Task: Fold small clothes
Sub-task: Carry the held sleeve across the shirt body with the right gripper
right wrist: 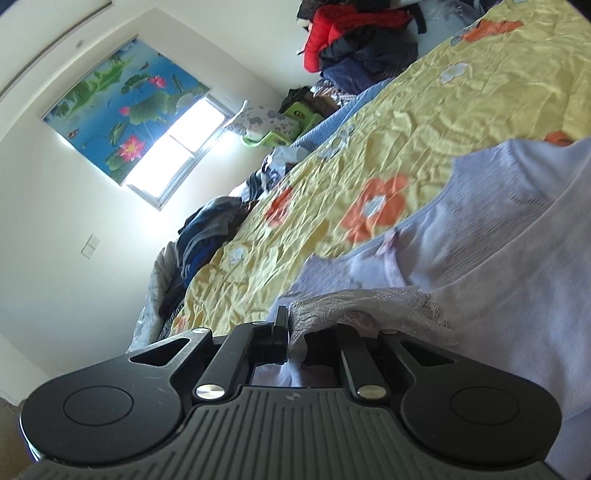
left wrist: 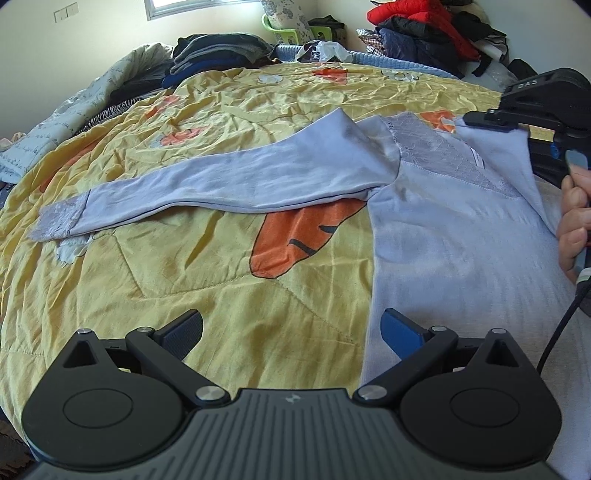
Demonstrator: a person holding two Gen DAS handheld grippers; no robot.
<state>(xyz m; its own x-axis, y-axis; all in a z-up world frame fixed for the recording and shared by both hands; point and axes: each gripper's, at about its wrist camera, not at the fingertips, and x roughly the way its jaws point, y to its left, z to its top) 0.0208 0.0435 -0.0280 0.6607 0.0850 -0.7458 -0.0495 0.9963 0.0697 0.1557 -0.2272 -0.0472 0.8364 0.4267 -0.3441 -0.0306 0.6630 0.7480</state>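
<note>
A pale lilac long-sleeved top (left wrist: 443, 236) with grey lace at the neck and cuff lies on a yellow quilt (left wrist: 207, 266). Its left sleeve (left wrist: 221, 184) stretches out flat to the left. My left gripper (left wrist: 291, 332) is open and empty, low over the quilt at the top's left hem edge. My right gripper (left wrist: 495, 123) is shut on the top's right shoulder and lifts that edge. In the right wrist view the gripper (right wrist: 295, 332) pinches lace-edged lilac fabric (right wrist: 369, 306), which drapes over the right finger and hides it.
The quilt has orange flower and carrot prints. Piles of dark clothes (left wrist: 218, 51) sit at the far left of the bed, and red and dark jackets (left wrist: 424, 29) at the far right. A green stool (left wrist: 284, 33) and a window (right wrist: 177, 147) lie beyond.
</note>
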